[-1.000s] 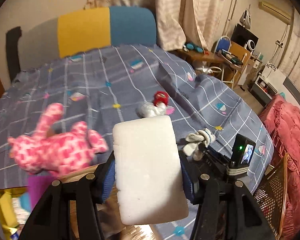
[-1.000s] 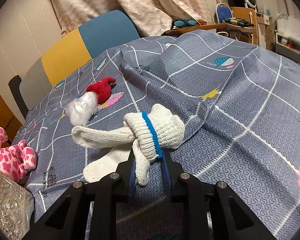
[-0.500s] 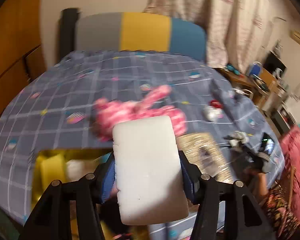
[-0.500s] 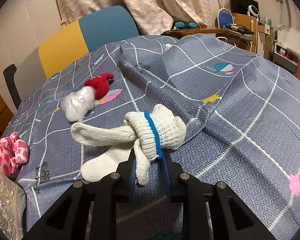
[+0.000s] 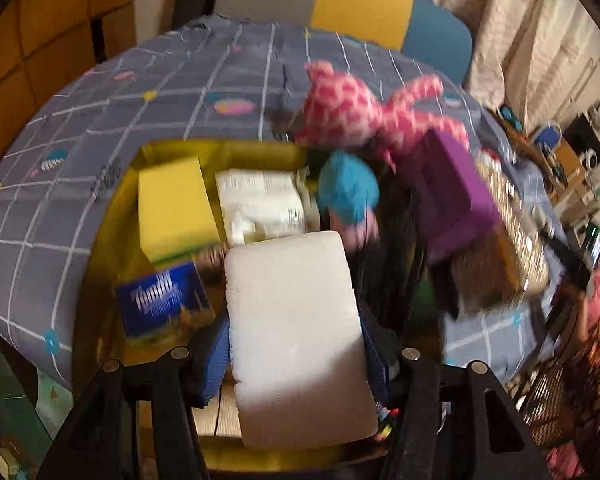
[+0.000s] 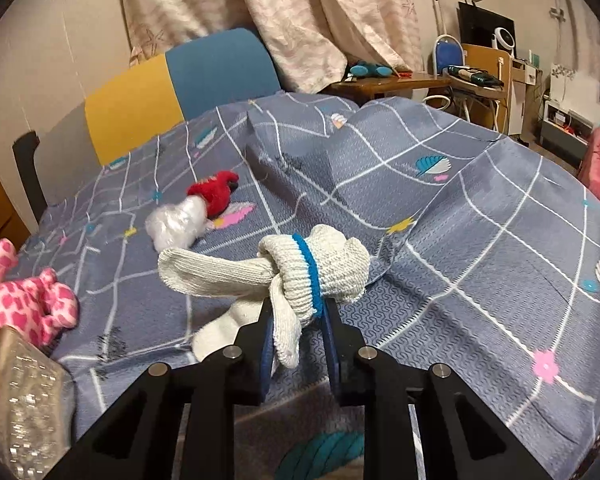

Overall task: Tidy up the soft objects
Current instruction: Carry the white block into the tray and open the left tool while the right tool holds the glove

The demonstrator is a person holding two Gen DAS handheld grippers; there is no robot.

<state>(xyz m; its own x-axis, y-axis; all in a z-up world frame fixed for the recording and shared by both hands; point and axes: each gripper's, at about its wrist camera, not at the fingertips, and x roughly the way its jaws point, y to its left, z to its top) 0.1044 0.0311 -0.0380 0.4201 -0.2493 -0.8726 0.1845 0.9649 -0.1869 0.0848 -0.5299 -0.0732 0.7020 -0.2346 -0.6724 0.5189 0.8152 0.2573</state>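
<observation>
My left gripper [image 5: 296,332] is shut on a white foam block [image 5: 296,336] and holds it above a yellow bin [image 5: 236,152] on the bed. In the bin lie a yellow sponge [image 5: 172,208], a white printed packet [image 5: 260,204] and a blue tissue pack [image 5: 164,304]. My right gripper [image 6: 296,312] is shut on a knotted pair of white gloves with a blue band [image 6: 300,272], raised a little over the grey checked bedspread [image 6: 460,240]. A pink spotted plush toy [image 5: 364,116] [image 6: 28,308] lies beyond the bin.
A blue ball-like toy [image 5: 348,196], a purple box [image 5: 452,192] and a glittery box [image 5: 512,216] [image 6: 16,392] crowd the bin's right side. A red plush [image 6: 214,192] and a crumpled clear bag [image 6: 180,224] lie further up the bed. A desk [image 6: 400,80] stands beyond.
My left gripper has swung left and down with the foam block, from over the open bedspread to over the yellow bin. My right gripper has lifted the knotted gloves slightly.
</observation>
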